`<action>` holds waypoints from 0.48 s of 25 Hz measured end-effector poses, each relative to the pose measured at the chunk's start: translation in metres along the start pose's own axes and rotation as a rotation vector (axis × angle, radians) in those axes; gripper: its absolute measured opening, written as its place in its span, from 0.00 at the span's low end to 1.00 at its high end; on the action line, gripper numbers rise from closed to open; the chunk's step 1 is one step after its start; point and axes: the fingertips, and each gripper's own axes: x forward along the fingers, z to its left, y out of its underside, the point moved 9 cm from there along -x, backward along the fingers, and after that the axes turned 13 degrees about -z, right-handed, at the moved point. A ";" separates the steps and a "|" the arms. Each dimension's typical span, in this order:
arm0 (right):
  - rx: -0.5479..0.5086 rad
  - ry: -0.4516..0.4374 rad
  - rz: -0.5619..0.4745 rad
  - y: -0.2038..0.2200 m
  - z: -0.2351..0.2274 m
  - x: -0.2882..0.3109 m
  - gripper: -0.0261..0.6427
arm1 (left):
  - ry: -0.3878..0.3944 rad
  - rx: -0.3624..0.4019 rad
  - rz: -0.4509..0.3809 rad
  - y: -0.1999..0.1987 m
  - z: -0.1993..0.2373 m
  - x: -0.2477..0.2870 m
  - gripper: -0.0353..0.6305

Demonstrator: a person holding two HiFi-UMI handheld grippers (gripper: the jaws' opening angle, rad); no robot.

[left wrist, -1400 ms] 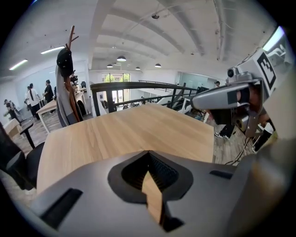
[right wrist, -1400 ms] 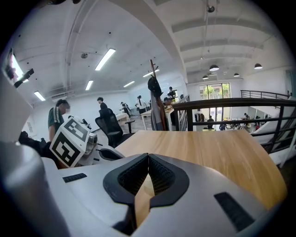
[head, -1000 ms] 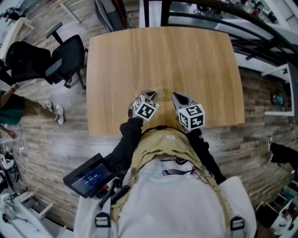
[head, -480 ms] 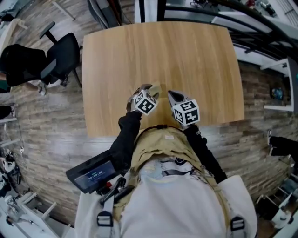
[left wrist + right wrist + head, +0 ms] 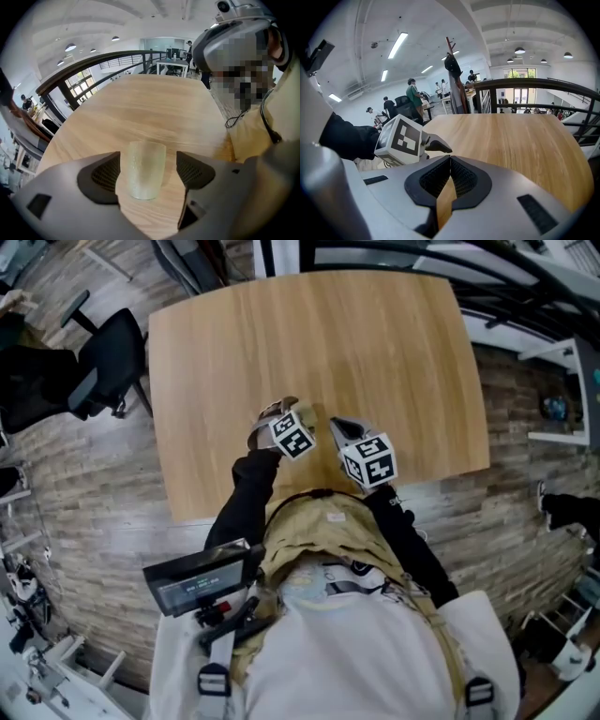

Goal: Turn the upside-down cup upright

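Two jaws of left gripper (image 5: 149, 173) just opened, clear of cup (image 5: 141, 164), lower centre; retreat straight, avoid tipping. Right gripper (image 5: 449, 174) closed, empty.

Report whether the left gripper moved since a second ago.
Yes: left gripper went farther from the table's near edge; its jaws have been opening, cup between them.

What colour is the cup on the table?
Pale yellowish: a frosted see-through cup, clearest in the left gripper view.

The frosted, pebble-textured cup (image 5: 142, 169) stands on the wooden table (image 5: 154, 108), wider end up.
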 end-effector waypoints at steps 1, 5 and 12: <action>0.004 0.003 0.004 0.002 -0.002 -0.001 0.07 | 0.009 0.019 0.010 -0.001 0.000 0.004 0.60; 0.015 0.012 0.019 0.007 -0.006 -0.005 0.07 | 0.055 0.083 0.055 -0.006 -0.003 0.019 0.63; 0.021 0.024 0.047 0.015 -0.010 -0.010 0.07 | 0.100 0.109 0.136 -0.005 -0.010 0.048 0.63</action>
